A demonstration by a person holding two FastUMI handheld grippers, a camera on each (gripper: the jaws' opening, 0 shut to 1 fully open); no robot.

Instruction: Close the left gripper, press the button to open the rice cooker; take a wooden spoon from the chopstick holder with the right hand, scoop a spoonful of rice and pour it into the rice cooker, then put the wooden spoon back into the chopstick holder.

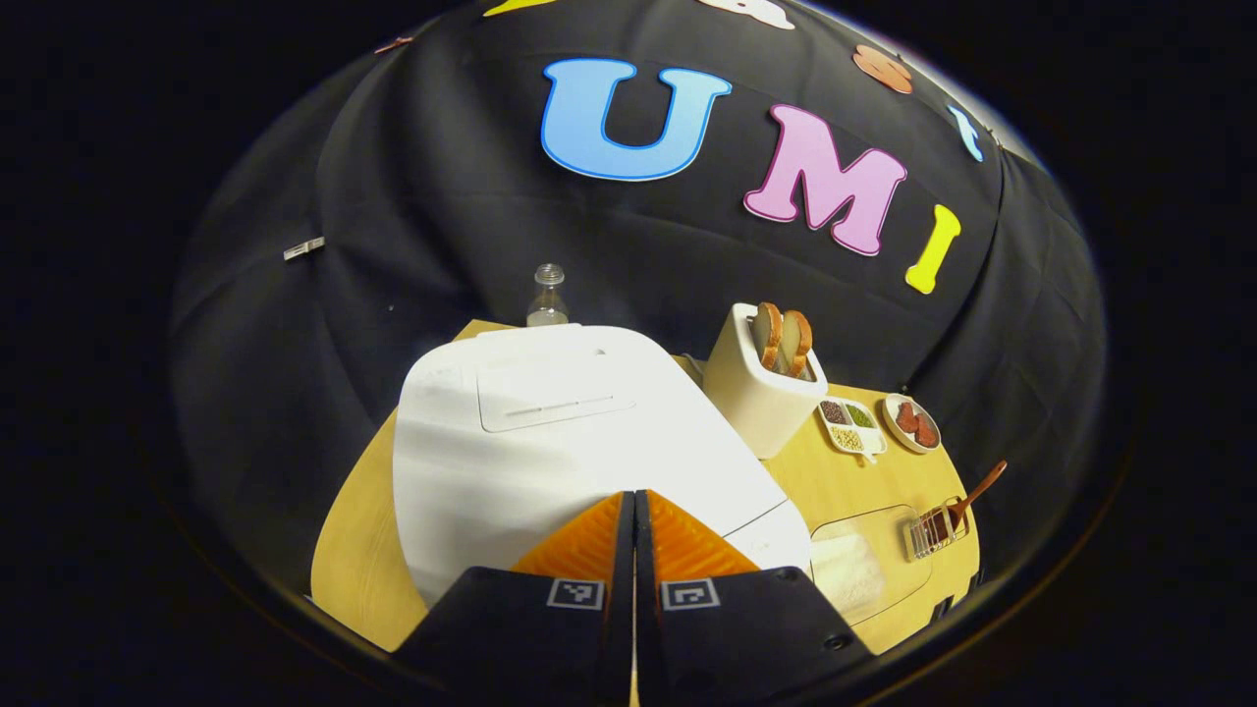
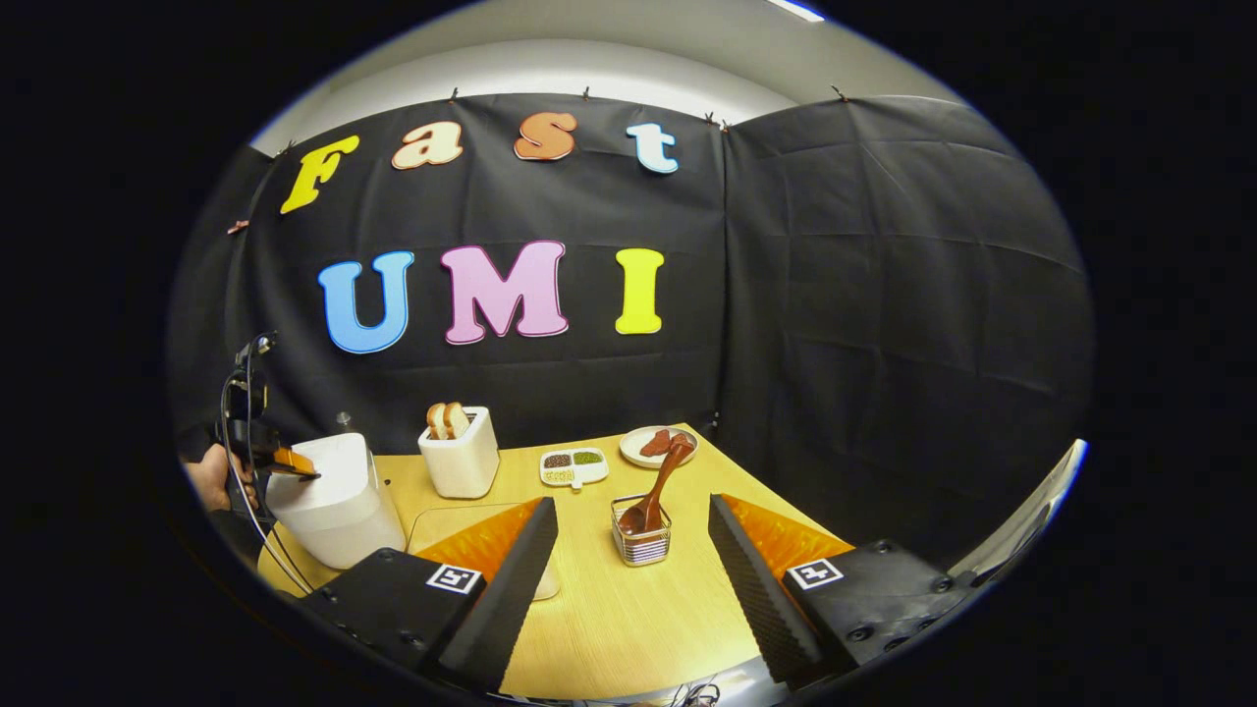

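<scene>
1. Hovering over the rice cooker [image 1: 550, 442], the left gripper [image 1: 634, 511] has its fingers pressed together, nothing between them.
2. Right gripper [image 2: 628, 535] is wide open and empty above the counter [image 2: 628, 609].
3. Farther back, the wooden spoon [image 2: 660, 481] stands in the chopstick holder [image 2: 640, 542].
4. Far end: toaster [image 2: 460, 457].

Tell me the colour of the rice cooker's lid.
White rice cooker lid, plain and unpatterned; the left gripper view shows it best.

Bright overhead light, sharp, fisheye-warped edges
</scene>
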